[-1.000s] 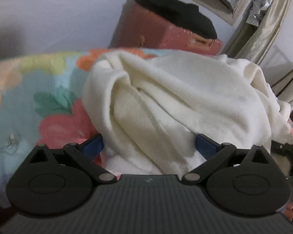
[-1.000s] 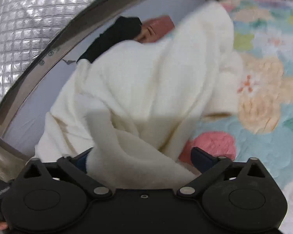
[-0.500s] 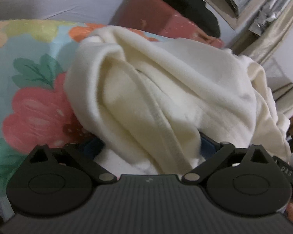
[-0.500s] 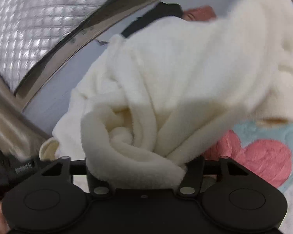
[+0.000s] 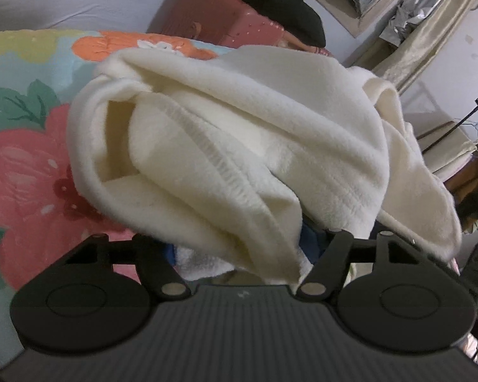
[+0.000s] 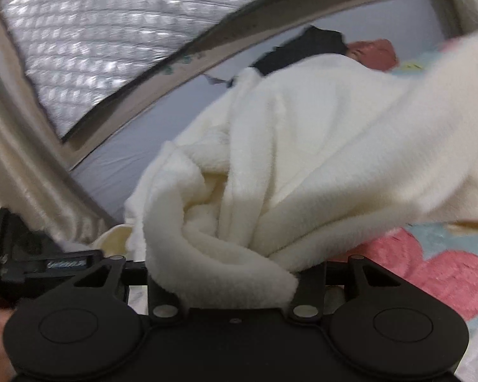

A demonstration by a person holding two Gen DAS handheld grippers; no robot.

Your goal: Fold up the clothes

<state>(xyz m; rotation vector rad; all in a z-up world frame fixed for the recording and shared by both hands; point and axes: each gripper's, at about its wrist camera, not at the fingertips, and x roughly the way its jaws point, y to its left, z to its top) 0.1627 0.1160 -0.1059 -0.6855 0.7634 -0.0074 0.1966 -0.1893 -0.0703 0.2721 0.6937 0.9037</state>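
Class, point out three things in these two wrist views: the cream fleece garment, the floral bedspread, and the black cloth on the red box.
cream fleece garment (image 5: 239, 133), left wrist view, on its stitched seam.
floral bedspread (image 5: 22, 175), left wrist view, on the red flower.
black cloth (image 5: 280, 3), left wrist view, on its middle, atop the red box.

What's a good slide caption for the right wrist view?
Right gripper clamps bunched cream fleece garment above floral quilt.

Fleece garment above bedspread, suitcase behind, window beyond
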